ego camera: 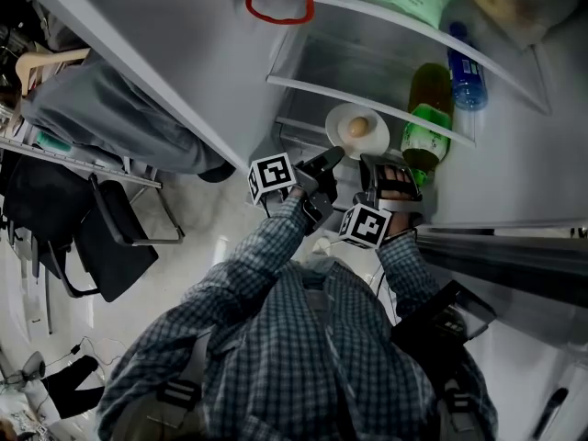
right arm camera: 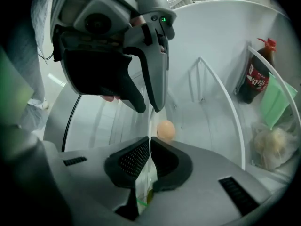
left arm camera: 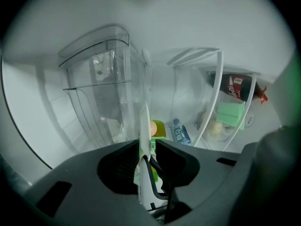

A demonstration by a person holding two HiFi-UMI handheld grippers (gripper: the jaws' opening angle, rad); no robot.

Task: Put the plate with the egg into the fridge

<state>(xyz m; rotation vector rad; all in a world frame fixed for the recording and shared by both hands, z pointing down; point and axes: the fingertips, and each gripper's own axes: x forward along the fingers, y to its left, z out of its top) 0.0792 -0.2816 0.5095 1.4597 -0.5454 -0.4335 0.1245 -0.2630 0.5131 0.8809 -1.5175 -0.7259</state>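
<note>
A round, smooth white plate with a tan oval egg sits at the front edge of a clear fridge shelf, just beside a green bottle. The left gripper and the right gripper each have their ribbed black jaws clamped on the plate's thin near rim.

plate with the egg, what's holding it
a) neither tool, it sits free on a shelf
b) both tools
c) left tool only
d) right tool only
b: the left tool and the right tool are each shut on the rim of the plate, with the egg on it.
</note>
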